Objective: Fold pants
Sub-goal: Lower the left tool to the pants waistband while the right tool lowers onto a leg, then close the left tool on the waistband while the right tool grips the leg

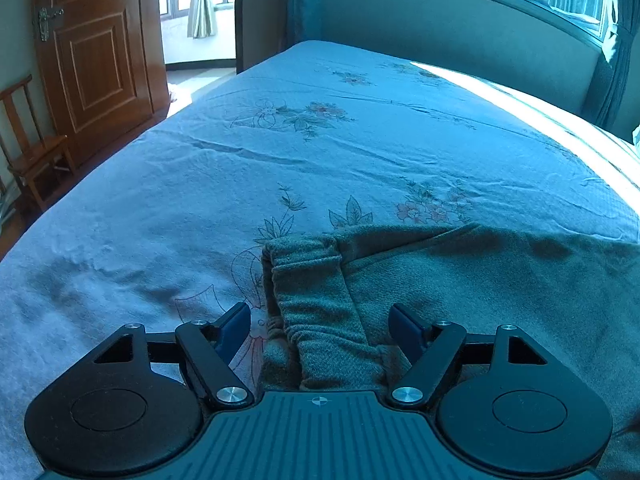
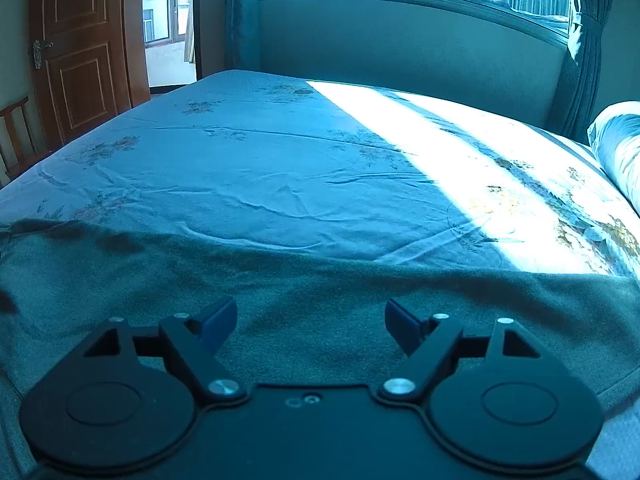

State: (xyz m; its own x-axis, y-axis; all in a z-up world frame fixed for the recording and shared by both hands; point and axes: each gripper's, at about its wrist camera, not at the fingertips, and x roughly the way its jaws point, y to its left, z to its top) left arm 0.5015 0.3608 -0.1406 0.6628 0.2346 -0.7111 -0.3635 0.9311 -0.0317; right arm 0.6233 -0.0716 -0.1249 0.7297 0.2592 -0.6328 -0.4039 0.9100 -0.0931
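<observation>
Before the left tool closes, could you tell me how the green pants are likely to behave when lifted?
The green pants will probably droop: the fleecy cloth lies limp and creased on the bed sheet. The gathered waistband, between the open left tool fingers, looks thick and easy to pinch. Its nap should resist slipping.

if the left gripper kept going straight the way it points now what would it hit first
Most likely the elastic waistband of the grey-green fleece pants, which lies between the open fingers of the left gripper. The pale blue floral bedsheet is beneath; depth is unclear.
</observation>
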